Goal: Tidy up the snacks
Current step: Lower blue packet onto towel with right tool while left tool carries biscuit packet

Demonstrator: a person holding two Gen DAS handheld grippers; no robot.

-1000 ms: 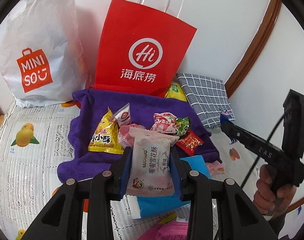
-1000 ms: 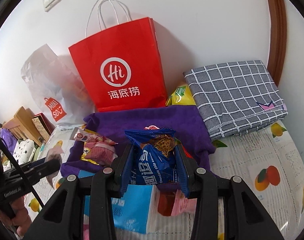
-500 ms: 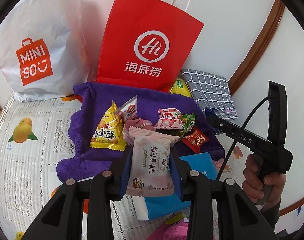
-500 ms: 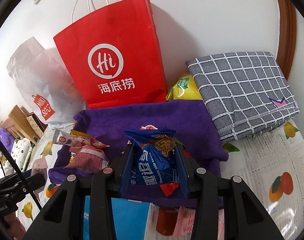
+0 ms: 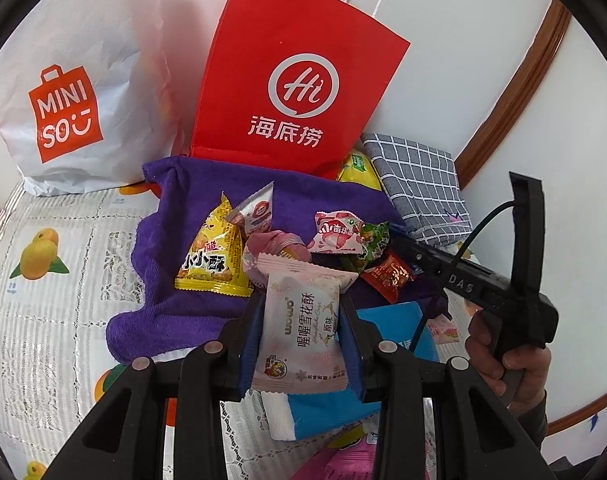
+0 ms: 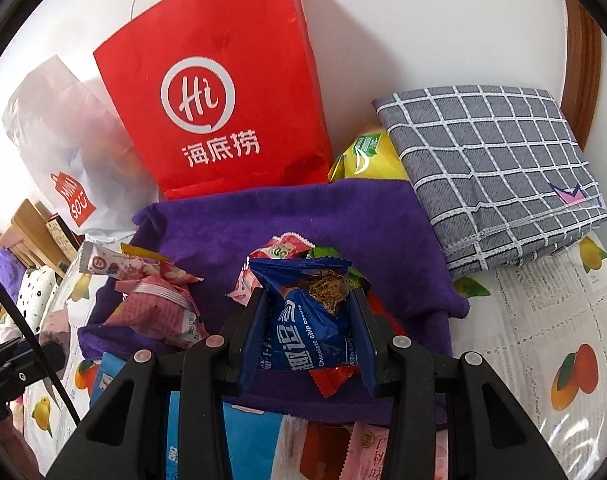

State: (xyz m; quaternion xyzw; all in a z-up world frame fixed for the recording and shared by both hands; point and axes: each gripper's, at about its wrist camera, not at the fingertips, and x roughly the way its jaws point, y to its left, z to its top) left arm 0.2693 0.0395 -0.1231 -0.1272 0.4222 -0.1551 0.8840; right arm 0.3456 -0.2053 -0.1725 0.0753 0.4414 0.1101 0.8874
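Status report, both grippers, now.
Left gripper shut on pink snack packet. Right gripper shut on blue cookie packet. Both over purple towel; loose snacks crowd it.

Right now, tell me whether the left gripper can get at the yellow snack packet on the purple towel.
Probably not yet: the left gripper is shut on a pink snack packet. The yellow packet lies uncovered just ahead, so the path looks free once that is dropped.
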